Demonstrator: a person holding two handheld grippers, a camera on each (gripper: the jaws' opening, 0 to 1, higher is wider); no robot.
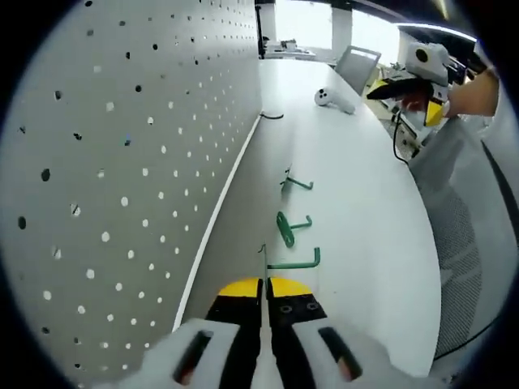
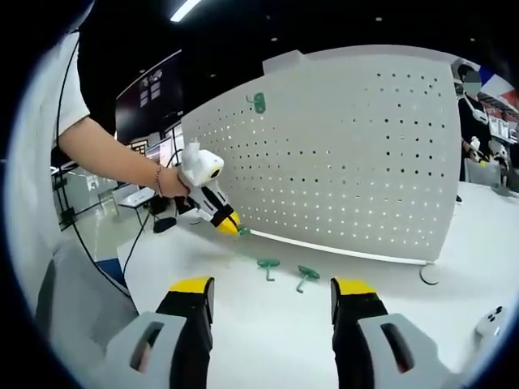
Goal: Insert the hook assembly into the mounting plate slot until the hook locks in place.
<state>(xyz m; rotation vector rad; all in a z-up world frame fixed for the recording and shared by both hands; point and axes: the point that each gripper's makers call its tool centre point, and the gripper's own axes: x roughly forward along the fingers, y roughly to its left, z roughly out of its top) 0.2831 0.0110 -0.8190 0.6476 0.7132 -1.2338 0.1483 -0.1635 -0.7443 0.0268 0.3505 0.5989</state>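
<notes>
- In the left gripper view, the white pegboard [image 1: 122, 178] stands upright along the left of the white tabletop [image 1: 365, 227].
- The left gripper [image 1: 264, 306] has its fingers [image 1: 235, 312] closed on the thin end of a green hook [image 1: 293, 261], low over the tabletop beside the pegboard's foot.
- Two more green hooks lie further along: a round-plated one [image 1: 289, 227] and a smaller one [image 1: 295, 183].
- A white controller [image 1: 332, 99] rests far off.
- In the right gripper view, a person's hand [image 2: 172, 183] holds the left gripper against the pegboard's base.
- A green hook [image 2: 258, 102] hangs high on the board.
- The right gripper [image 2: 271, 301] hovers with fingers [image 2: 192, 296] wide apart, holding nothing.
</notes>
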